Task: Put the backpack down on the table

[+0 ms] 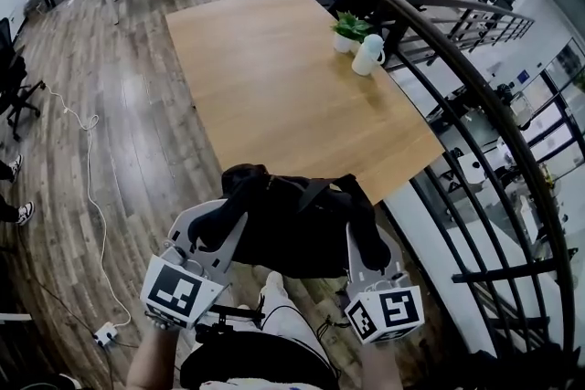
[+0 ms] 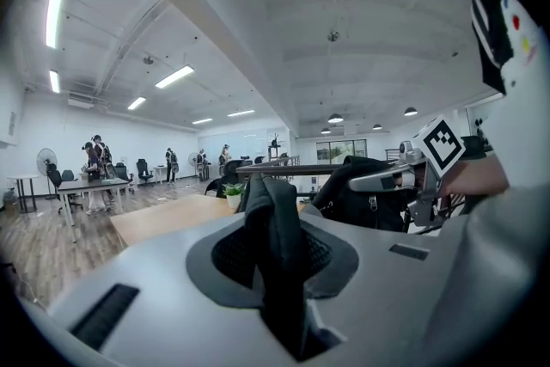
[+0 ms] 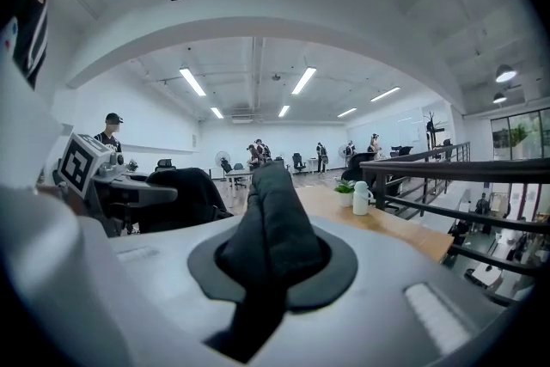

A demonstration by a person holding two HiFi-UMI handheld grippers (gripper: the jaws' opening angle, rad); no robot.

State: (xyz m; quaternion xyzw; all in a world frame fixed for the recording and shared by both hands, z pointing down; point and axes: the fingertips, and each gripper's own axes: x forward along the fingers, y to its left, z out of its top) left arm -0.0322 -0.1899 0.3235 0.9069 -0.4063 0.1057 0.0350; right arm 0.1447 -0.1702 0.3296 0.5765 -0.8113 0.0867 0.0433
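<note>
A black backpack (image 1: 292, 228) hangs in the air between my two grippers, just short of the near edge of the wooden table (image 1: 274, 87). My left gripper (image 1: 233, 204) is shut on a padded black strap (image 2: 271, 211) at the pack's left side. On the pack's right side, my right gripper (image 1: 361, 219) is shut on another padded strap (image 3: 275, 219). Each strap runs up through its gripper's jaws. The pack's body (image 3: 185, 193) shows beside the left gripper in the right gripper view. The bottom of the pack is hidden.
A small potted plant (image 1: 349, 27) and a white jug (image 1: 368, 55) stand near the table's far right edge. A dark metal railing (image 1: 475, 96) runs along the right. A white cable (image 1: 91, 160) and a power strip (image 1: 105, 333) lie on the floor at the left.
</note>
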